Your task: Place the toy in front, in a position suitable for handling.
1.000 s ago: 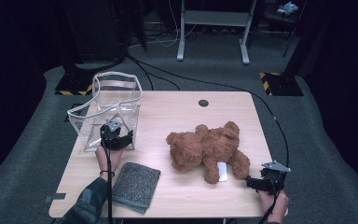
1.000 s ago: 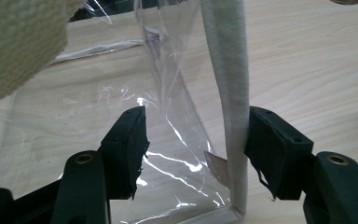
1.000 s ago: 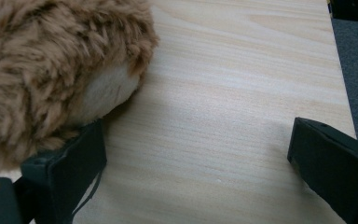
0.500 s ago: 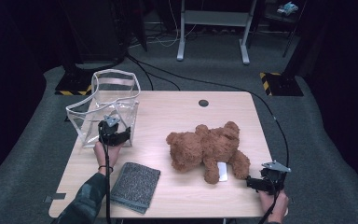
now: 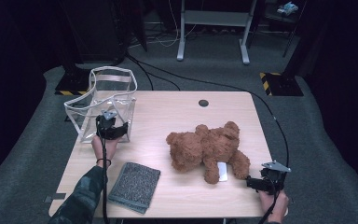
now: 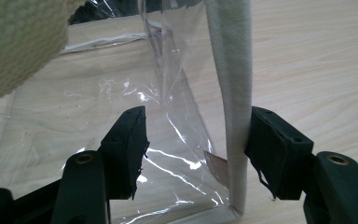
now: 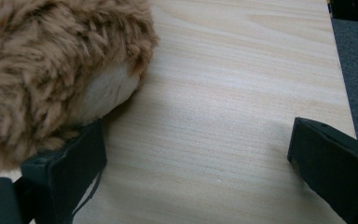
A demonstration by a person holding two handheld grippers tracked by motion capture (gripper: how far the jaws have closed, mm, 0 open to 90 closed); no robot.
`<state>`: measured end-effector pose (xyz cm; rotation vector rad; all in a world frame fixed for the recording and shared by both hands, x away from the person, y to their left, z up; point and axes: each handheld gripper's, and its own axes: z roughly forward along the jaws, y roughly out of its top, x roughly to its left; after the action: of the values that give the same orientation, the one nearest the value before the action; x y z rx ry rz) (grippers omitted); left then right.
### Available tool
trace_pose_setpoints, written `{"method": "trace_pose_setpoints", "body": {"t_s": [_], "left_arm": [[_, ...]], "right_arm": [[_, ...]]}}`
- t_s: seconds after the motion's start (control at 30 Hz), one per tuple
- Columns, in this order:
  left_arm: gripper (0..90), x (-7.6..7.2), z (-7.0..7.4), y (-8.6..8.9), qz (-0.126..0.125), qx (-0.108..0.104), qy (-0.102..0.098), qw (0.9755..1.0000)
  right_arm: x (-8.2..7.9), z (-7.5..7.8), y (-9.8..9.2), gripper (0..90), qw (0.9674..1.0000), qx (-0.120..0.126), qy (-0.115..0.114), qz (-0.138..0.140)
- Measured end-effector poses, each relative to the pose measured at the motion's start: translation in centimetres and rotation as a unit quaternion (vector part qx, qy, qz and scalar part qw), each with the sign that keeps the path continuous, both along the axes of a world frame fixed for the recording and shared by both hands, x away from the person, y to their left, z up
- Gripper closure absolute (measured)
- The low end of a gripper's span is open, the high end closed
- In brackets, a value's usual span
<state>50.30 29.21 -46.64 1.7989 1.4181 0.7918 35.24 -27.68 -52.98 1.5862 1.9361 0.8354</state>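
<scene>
Where the wooden table [image 5: 168,112] carries a clear bag [image 5: 103,100] at its left edge, the bag's near corner and white seam [image 6: 233,102] are bracketed by the left gripper [image 6: 193,154], jaws parted, one pad against the seam. The teddy bear [image 5: 207,148] touches one wide-open jaw of the right gripper [image 7: 191,168].

Clear plastic bag [image 5: 103,108] with cream fabric trim, upright and open-topped, at my bench's [image 5: 168,112] far left corner, its near corner between my left claw's [image 6: 193,149] jaws.
</scene>
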Motion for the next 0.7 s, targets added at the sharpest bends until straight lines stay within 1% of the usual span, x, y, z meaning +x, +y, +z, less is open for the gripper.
{"method": "trace_pose_setpoints", "body": {"t_s": [0.03, 0.07, 0.17, 0.23, 0.27, 0.3, 0.33, 0.37, 0.4, 0.43, 0.5, 0.53, 0.57, 0.6, 0.63, 0.67, 0.7], "left_arm": [[38.6, 0.0, 0.0, 0.0, 0.000, 0.000, 0.000, 1.0000], [38.6, 0.1, 0.0, 0.1, -0.003, 0.005, -0.003, 1.0000], [38.4, 0.8, 0.0, 0.4, -0.013, 0.005, 0.002, 0.9999], [38.3, 1.2, 0.2, 0.6, -0.011, 0.006, 0.008, 0.9999], [38.3, 1.2, 0.2, 0.6, -0.011, 0.006, 0.008, 0.9999], [38.2, 1.7, 0.3, 0.7, -0.010, 0.007, 0.011, 0.9999], [38.2, 1.7, 0.3, 0.7, -0.010, 0.007, 0.011, 0.9999], [38.2, 2.1, 0.4, 0.9, -0.010, 0.010, 0.013, 0.9998], [38.1, 2.1, 0.4, 0.9, -0.010, 0.010, 0.013, 0.9998], [38.1, 2.4, 0.5, 1.1, -0.010, 0.012, 0.018, 0.9997], [36.3, 2.4, 0.5, 1.2, -0.008, 0.008, 0.015, 0.9998], [34.6, 2.1, 0.6, 1.4, -0.009, -0.001, 0.020, 0.9997], [32.9, 2.1, 0.6, 1.4, -0.009, -0.001, 0.020, 0.9997], [31.1, 1.5, 0.8, 1.7, -0.010, -0.009, 0.017, 0.9998], [30.4, 1.1, 0.9, 1.8, -0.010, -0.005, 0.009, 0.9999], [30.1, 1.1, 0.9, 1.8, -0.010, -0.005, 0.009, 0.9999], [29.0, 0.4, 1.0, 2.0, -0.010, 0.001, 0.003, 0.9999]], "right_arm": [[0.0, 0.0, 0.0, 3.5, 1.0000, 0.000, 0.000, 0.000], [0.0, 0.0, 0.0, 3.5, 1.0000, 0.000, 0.000, 0.000], [0.0, 0.0, 0.0, 3.5, 1.0000, 0.000, 0.000, 0.000], [0.0, 0.0, 0.0, 3.5, 1.0000, 0.000, 0.000, 0.000], [0.0, 0.0, 0.0, 3.5, 1.0000, 0.000, 0.000, 0.000], [0.0, 0.0, 0.0, 3.5, 1.0000, 0.000, 0.000, 0.000], [0.0, 0.0, 0.0, 3.5, 1.0000, 0.000, 0.000, 0.000], [0.0, 0.0, 0.0, 3.5, 1.0000, 0.000, 0.000, 0.000], [0.0, 0.0, 0.0, 3.5, 1.0000, 0.000, 0.000, 0.000], [0.0, 0.0, 0.0, 3.5, 1.0000, 0.000, 0.000, 0.000], [0.0, 0.0, 0.0, 3.5, 1.0000, 0.000, 0.000, 0.000], [0.0, 0.0, 0.0, 3.6, 1.0000, 0.000, 0.000, 0.000], [0.0, 0.0, 0.0, 3.6, 1.0000, 0.000, 0.000, 0.000], [0.0, 0.0, 0.0, 3.5, 1.0000, 0.000, 0.000, -0.001], [0.0, 0.0, 0.0, 3.5, 1.0000, 0.000, 0.000, -0.001], [0.0, 0.0, 0.0, 3.5, 1.0000, 0.000, 0.000, -0.001], [0.0, 0.0, 0.0, 3.5, 1.0000, 0.000, 0.000, -0.001]]}}
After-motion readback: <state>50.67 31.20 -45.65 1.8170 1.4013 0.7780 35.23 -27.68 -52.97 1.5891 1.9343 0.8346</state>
